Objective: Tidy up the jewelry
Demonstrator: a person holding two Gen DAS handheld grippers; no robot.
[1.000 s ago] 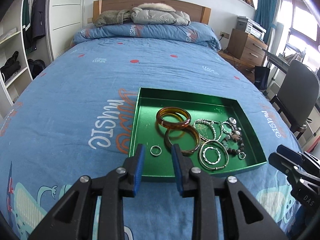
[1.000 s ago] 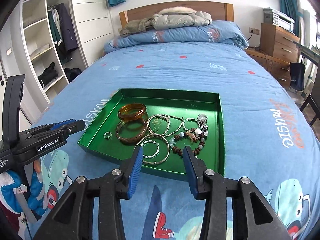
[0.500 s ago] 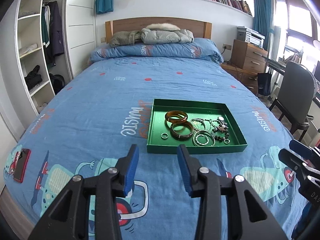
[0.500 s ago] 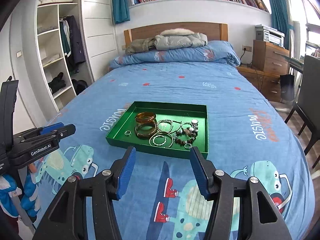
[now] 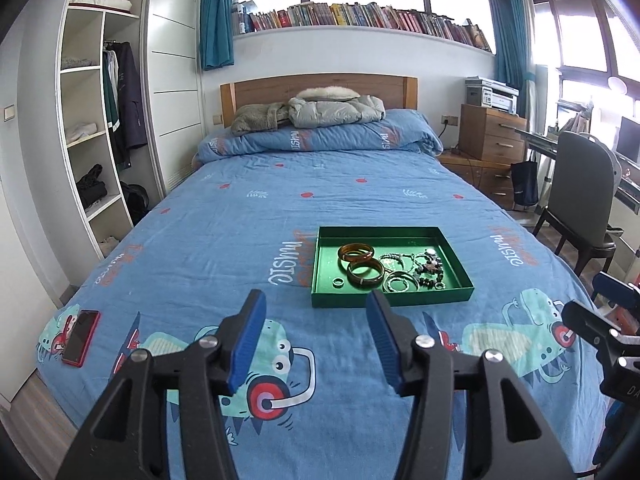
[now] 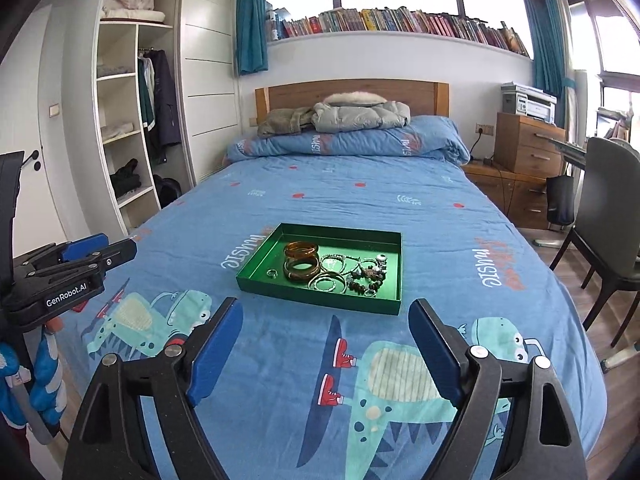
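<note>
green tray (image 5: 390, 302) sat on the blue bed (image 5: 248, 232), well ahead of both claws. held inside: two amber bangles (image 5: 362, 264), touching; a small ring (image 5: 338, 282) alone at the near left; silver bracelets (image 5: 399, 282) and dark beads (image 5: 430, 274) tangled at the right. left gripper (image 5: 316, 334) spread wide, empty, above the bedspread. right gripper (image 6: 326, 344) likewise wide, holding nothing. red phone (image 5: 80, 337) lay near the bed's left edge.

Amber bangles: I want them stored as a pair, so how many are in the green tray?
2. One amber bangle lies toward the green tray's far side; the darker one lies just in front, touching it. None seems hidden.
</note>
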